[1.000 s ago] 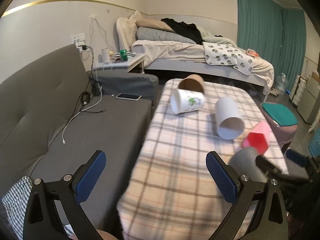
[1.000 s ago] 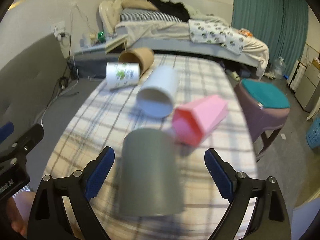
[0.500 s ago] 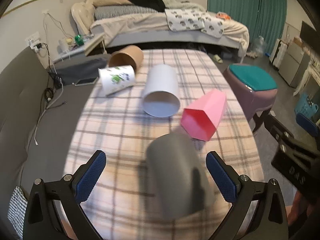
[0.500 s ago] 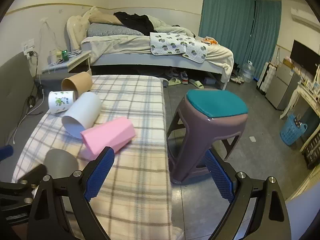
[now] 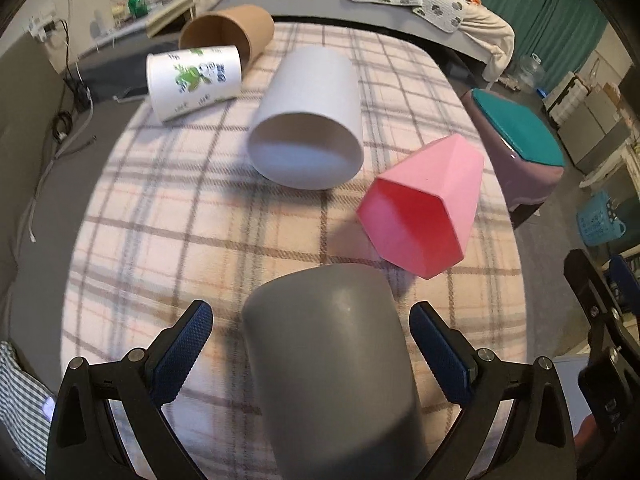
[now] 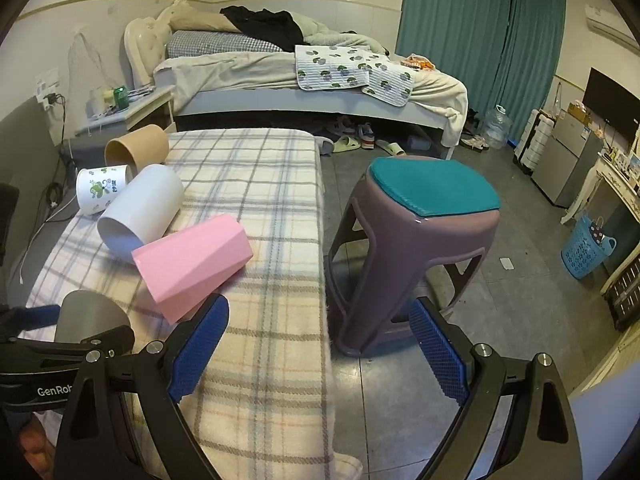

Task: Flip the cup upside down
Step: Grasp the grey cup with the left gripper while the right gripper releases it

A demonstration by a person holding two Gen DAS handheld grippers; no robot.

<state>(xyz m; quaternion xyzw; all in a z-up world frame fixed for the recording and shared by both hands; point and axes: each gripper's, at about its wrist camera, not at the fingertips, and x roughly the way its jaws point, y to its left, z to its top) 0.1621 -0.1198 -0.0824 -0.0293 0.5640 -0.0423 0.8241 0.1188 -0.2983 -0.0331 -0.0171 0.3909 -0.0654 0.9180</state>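
Observation:
A grey cup (image 5: pixel 332 364) lies on its side on the plaid-covered table (image 5: pixel 180 216), its closed base towards the far side. My left gripper (image 5: pixel 312 344) is open with a finger on each side of the cup, not touching it. In the right wrist view the grey cup (image 6: pixel 90 314) shows at the lower left with the left gripper around it. My right gripper (image 6: pixel 318 348) is open and empty, off the table's right edge, pointing at the floor and stool.
A pink faceted cup (image 5: pixel 424 204), a white cup (image 5: pixel 312 116), a printed white cup (image 5: pixel 192 78) and a brown paper cup (image 5: pixel 228 30) lie on their sides farther back. A purple stool with a teal seat (image 6: pixel 424 248) stands right of the table. A grey sofa is on the left.
My left gripper has swung over the table and moved in around the grey cup. My right gripper has left the cup and swung right, off the table edge.

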